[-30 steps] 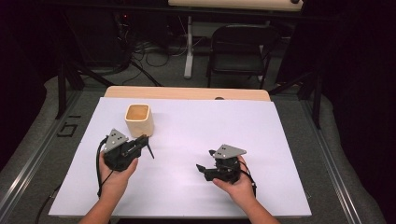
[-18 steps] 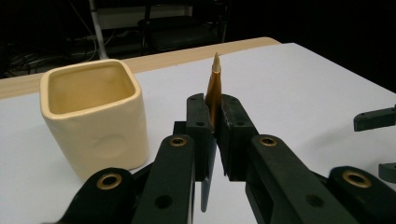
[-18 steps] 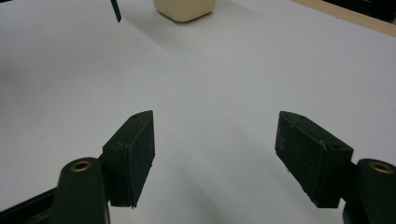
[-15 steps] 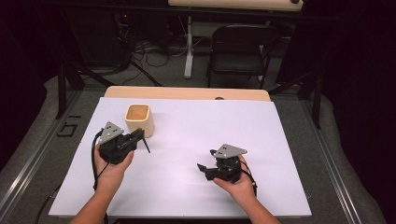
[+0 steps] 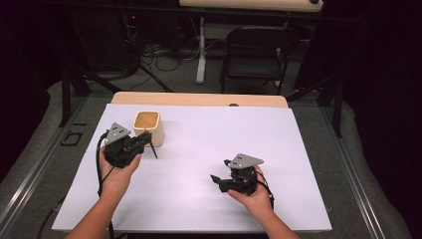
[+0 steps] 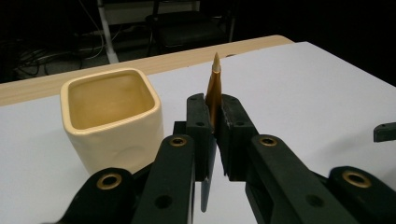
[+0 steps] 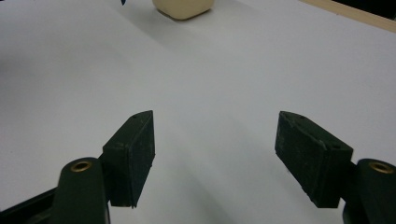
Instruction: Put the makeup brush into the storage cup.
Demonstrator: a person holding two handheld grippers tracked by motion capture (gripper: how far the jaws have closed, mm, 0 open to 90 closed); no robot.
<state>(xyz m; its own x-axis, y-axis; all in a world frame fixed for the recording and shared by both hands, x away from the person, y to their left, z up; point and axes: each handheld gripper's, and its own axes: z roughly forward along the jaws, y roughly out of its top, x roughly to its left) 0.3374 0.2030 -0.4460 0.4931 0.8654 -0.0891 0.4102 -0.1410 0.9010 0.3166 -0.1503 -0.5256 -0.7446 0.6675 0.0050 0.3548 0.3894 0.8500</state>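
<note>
So the big white table [image 5: 199, 164] is mostly bare, with a cream square cup [image 5: 148, 127] sitting up around 10 o'clock in the high view. The left gripper [image 5: 148, 143] is right beside that cup, at roughly its 5 o'clock, and its jaws are pinched tight on a thin pen-like stick [image 6: 214, 91] with an amber body and a pointed tip sticking up past the pads; a dark lower end pokes out below in the left gripper view. Looks to me like we're mid-carry, with the stick about to get dropped into the cup. Next move, I'd guess, is lifting it over the rim, lining the stick up with the opening, and only then letting go, or it'll clip the cup wall. The right gripper [image 5: 217, 179] is parked down at 5 o'clock of the table, well apart from everything, jaws spread wide with nothing between them. Hard to tell what the stick actually is, pen or brush. Its lower end is cut off behind the jaws, and the cup's bottom is blocked too.
</note>
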